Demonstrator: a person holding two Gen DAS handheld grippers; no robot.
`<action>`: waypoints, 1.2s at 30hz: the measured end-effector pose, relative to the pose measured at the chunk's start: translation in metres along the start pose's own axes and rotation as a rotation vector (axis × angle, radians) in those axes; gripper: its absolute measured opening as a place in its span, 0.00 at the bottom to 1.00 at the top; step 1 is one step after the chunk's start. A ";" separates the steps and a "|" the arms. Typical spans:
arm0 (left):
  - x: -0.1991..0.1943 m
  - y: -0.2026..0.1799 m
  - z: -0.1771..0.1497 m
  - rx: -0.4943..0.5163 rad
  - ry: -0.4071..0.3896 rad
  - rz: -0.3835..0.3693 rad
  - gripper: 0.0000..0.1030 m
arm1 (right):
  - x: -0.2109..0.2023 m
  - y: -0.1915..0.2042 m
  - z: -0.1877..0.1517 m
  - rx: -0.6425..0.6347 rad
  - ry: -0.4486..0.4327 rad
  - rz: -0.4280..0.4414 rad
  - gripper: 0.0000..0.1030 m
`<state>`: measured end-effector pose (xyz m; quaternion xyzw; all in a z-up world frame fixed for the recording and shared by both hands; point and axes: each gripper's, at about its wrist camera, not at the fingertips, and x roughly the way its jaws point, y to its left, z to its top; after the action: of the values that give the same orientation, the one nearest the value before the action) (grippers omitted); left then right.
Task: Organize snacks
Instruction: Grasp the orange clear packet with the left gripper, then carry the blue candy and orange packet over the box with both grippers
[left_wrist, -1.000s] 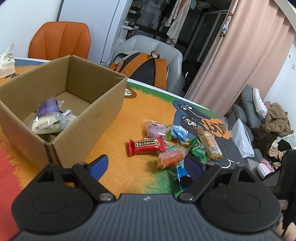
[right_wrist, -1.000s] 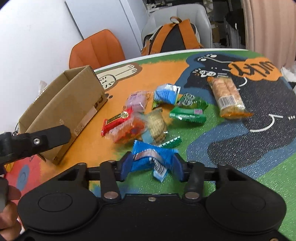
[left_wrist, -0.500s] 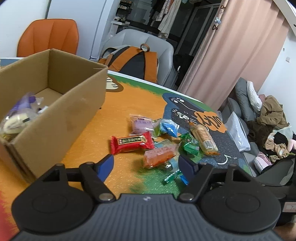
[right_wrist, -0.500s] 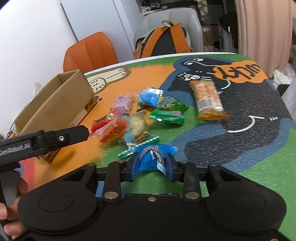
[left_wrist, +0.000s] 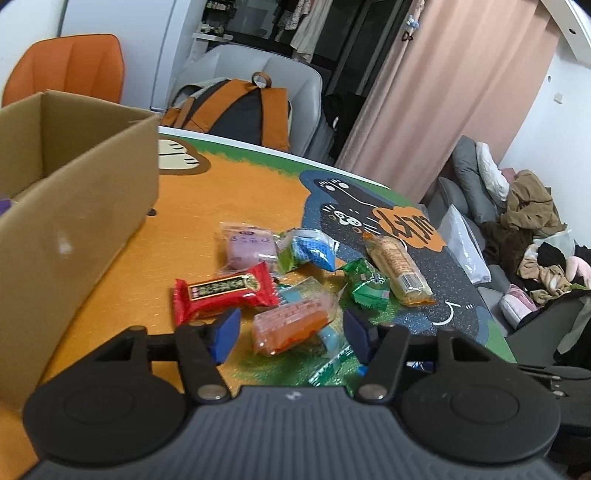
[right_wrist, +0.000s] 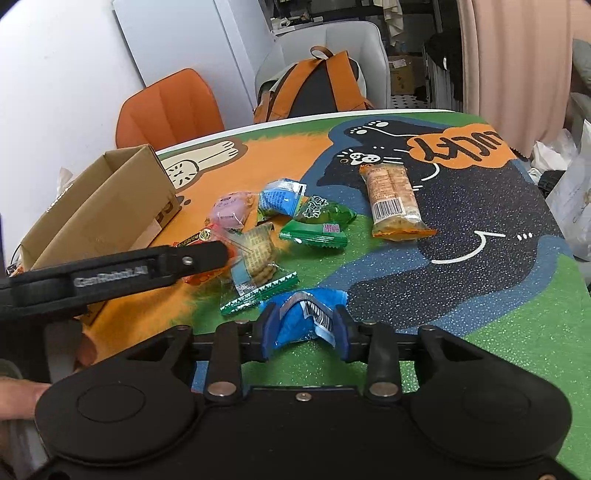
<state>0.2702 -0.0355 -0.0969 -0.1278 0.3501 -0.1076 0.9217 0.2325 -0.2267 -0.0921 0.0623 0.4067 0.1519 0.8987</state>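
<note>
On the cartoon table mat lies a loose pile of wrapped snacks. My left gripper (left_wrist: 291, 334) hangs low over it, jaws closing. An orange packet (left_wrist: 291, 325) lies between the blue pads with a small gap on each side. A red packet (left_wrist: 225, 291) sits just left of it. My right gripper (right_wrist: 306, 332) is shut on a crumpled blue packet (right_wrist: 306, 317); its jaws are easing open slightly. The cardboard box (left_wrist: 74, 206) stands open at the left. The left gripper's finger (right_wrist: 147, 269) crosses the right wrist view.
A purple packet (left_wrist: 249, 247), a blue-green one (left_wrist: 310, 251), green ones (right_wrist: 317, 225) and a long cracker packet (right_wrist: 393, 201) lie further out. Behind the table are an orange chair (right_wrist: 170, 107) and a backpack (right_wrist: 321, 88). A hand (right_wrist: 18, 398) shows at the lower left.
My left gripper moved forward and down to the pile, its jaws narrowing around the orange packet. The right gripper squeezed the blue packet tighter and stayed in place.
</note>
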 end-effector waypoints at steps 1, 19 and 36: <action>0.002 0.000 0.000 0.005 0.000 0.004 0.55 | -0.001 0.000 0.001 0.000 -0.003 -0.001 0.35; -0.013 0.003 -0.006 -0.004 -0.002 0.013 0.21 | 0.014 0.017 -0.001 -0.047 0.018 0.016 0.27; -0.066 0.013 0.009 -0.048 -0.038 0.061 0.20 | -0.006 0.037 0.015 -0.062 -0.049 0.068 0.26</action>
<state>0.2290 -0.0027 -0.0537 -0.1412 0.3387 -0.0687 0.9277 0.2316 -0.1931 -0.0695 0.0521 0.3774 0.1935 0.9041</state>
